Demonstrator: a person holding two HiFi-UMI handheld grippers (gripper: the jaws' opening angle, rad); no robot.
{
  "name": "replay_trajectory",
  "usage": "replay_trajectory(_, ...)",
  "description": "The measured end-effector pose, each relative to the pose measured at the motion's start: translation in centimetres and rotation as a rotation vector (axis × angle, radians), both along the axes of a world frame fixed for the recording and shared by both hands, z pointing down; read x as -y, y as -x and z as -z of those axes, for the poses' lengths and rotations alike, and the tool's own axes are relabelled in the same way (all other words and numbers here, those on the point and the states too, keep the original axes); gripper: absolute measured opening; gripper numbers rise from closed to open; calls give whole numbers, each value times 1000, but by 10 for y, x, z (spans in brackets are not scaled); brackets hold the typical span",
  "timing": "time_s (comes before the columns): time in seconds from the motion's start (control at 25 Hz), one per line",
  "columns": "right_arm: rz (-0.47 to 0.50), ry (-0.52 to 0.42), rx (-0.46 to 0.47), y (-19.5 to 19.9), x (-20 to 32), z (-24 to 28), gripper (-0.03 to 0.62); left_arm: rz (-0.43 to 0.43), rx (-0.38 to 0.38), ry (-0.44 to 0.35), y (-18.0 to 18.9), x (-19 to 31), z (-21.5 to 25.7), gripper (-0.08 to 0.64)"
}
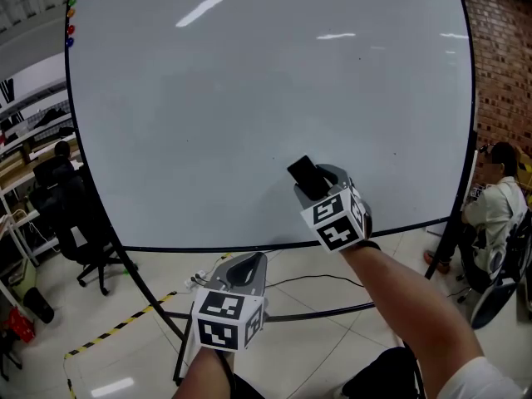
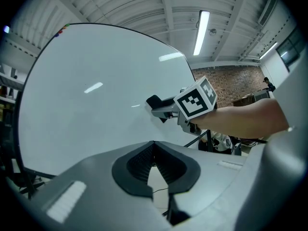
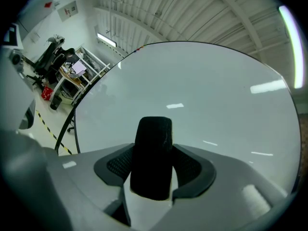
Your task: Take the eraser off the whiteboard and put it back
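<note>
Clamps the black eraser [image 3: 153, 158] upright between the jaws of the right gripper [image 1: 312, 184], right up at the lower part of the whiteboard [image 1: 249, 98], contact with its face not clear. Holds the left gripper [image 1: 247, 266] lower, beneath the board's bottom edge, jaws together on nothing. Shows only black-and-white square markers on each cube [image 1: 337, 220] and coloured dots [image 1: 70, 23] at the board's upper left edge.
</note>
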State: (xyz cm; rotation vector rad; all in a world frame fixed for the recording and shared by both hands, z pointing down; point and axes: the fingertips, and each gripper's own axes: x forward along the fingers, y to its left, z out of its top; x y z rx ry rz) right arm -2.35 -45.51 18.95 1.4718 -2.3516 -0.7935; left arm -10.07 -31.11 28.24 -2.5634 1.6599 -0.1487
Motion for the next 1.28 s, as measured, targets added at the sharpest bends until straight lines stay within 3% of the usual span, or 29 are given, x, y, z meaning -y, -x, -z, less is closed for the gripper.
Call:
replay_trajectory(0.32, 16, 6, 9, -5, -7, -2, 241, -11, 3, 0, -8, 0, -2, 17)
replay_trajectory(0.92, 164, 181, 308, -36, -36, -6, 241, 0, -9, -5, 0, -4, 1, 17)
replay_trajectory(1.28, 283, 195, 348, -50, -79, -11, 241, -7, -25, 1, 0, -4, -1, 17)
